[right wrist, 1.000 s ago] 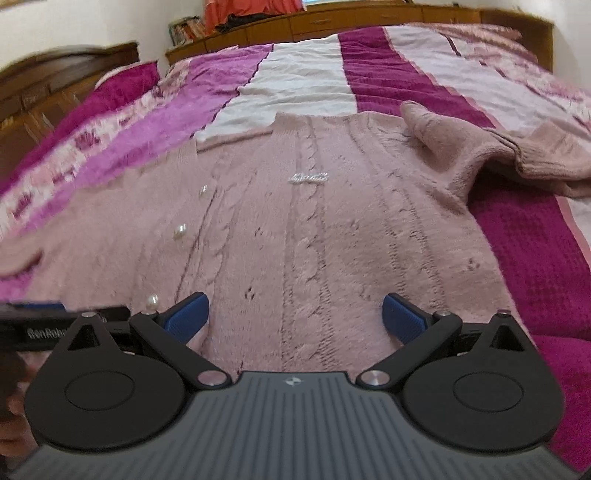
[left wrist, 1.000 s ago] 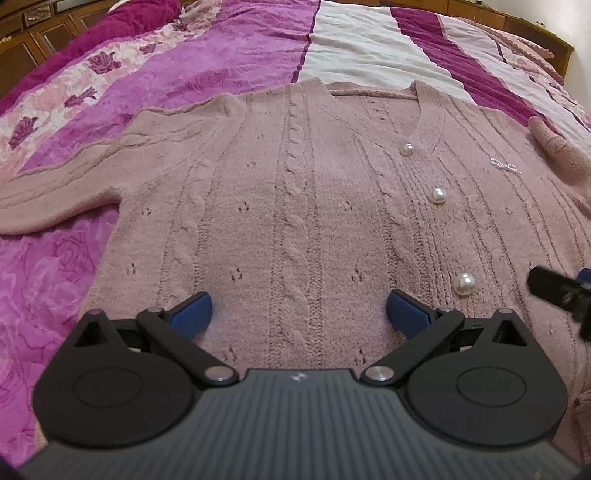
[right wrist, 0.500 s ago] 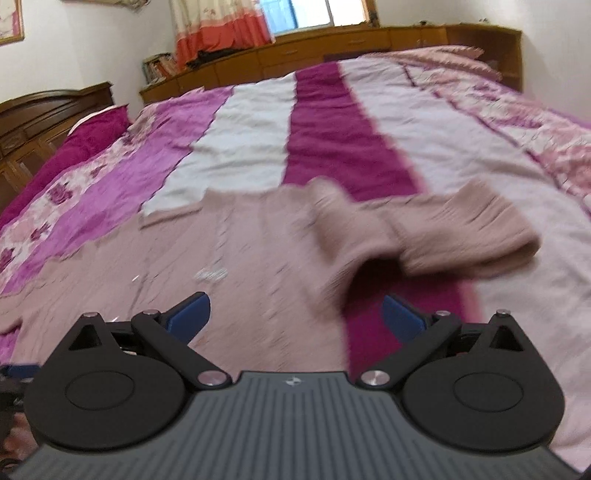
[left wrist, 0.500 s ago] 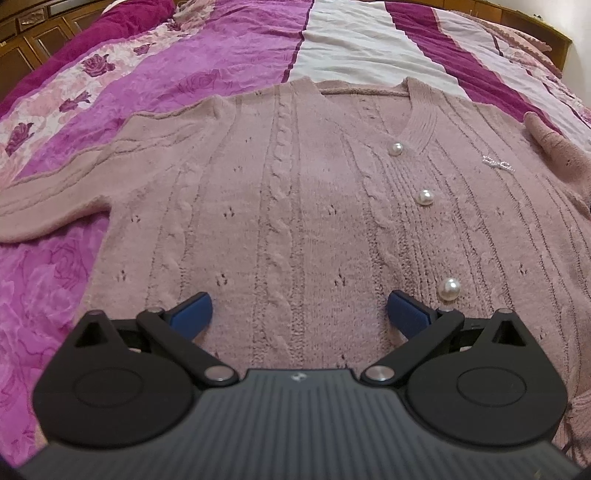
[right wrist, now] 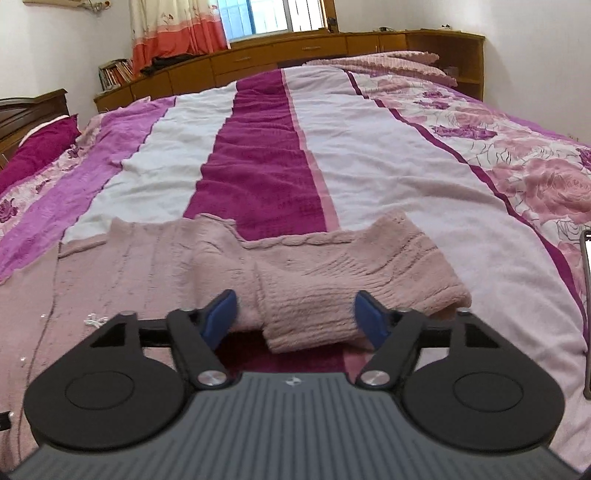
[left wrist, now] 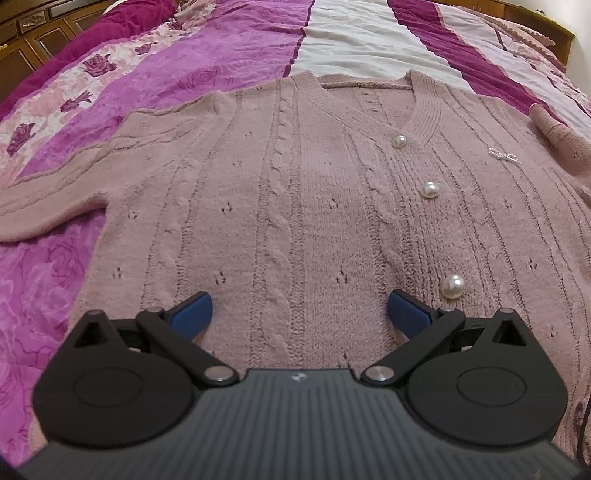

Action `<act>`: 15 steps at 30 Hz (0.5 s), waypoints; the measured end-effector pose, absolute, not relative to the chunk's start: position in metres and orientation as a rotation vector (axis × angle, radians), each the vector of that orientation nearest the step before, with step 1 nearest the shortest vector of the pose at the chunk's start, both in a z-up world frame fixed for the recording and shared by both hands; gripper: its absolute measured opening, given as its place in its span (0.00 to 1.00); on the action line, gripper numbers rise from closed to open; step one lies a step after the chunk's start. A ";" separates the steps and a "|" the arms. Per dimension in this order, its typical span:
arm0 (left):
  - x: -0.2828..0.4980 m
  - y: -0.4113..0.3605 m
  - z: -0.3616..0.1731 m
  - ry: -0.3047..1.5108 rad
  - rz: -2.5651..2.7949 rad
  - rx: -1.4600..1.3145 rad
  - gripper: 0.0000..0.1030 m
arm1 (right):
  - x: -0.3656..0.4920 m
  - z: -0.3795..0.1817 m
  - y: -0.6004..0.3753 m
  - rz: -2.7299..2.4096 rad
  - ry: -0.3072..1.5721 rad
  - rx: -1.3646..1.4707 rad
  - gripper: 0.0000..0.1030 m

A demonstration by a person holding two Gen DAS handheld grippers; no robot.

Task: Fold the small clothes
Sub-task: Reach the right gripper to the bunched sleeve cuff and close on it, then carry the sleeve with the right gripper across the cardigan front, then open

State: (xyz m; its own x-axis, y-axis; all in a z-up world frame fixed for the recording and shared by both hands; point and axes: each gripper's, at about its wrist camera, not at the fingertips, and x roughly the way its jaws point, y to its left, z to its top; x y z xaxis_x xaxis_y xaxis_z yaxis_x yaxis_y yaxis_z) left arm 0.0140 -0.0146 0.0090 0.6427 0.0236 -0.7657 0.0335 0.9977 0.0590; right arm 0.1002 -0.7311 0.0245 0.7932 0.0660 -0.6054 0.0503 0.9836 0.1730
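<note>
Cardigan (left wrist: 295, 192) lies flat, face up, on bed (right wrist: 369, 155). Left tongs (left wrist: 299, 314) gape above hem, empty. Right tongs (right wrist: 295, 314) gape around crumpled right sleeve (right wrist: 332, 288) (not pinched yet). Advice: grip near cuff, sweep sleeve flat across chest.

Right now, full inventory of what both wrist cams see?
Dusty-pink cable-knit cardigan: one, spread flat and face up on the bed.
Round pearl buttons: three visible, white, down the cardigan's front placket.
Cardigan's right sleeve: one, pink, bunched beside the body, its cuff between the right gripper's fingers.
Small silver bow brooch: one, on the cardigan's chest.
Striped floral bedspread: one, magenta, white and pink, under the cardigan.
Wooden cabinets: brown, along the far wall.
Curtain: one, cream and orange, by the window.
Left gripper: open, over the cardigan's lower front.
Right gripper: open, straddling the sleeve cuff.
</note>
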 end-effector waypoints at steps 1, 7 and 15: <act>0.014 -0.015 0.009 0.872 -0.006 0.071 1.00 | 0.103 0.022 -0.731 0.002 0.659 0.181 0.65; 0.014 -0.016 0.008 0.867 -0.006 0.077 1.00 | 0.112 0.008 -0.732 -0.030 0.683 0.158 0.48; 0.013 -0.016 0.008 0.860 -0.010 0.085 1.00 | 0.109 0.016 -0.746 -0.052 0.663 0.253 0.15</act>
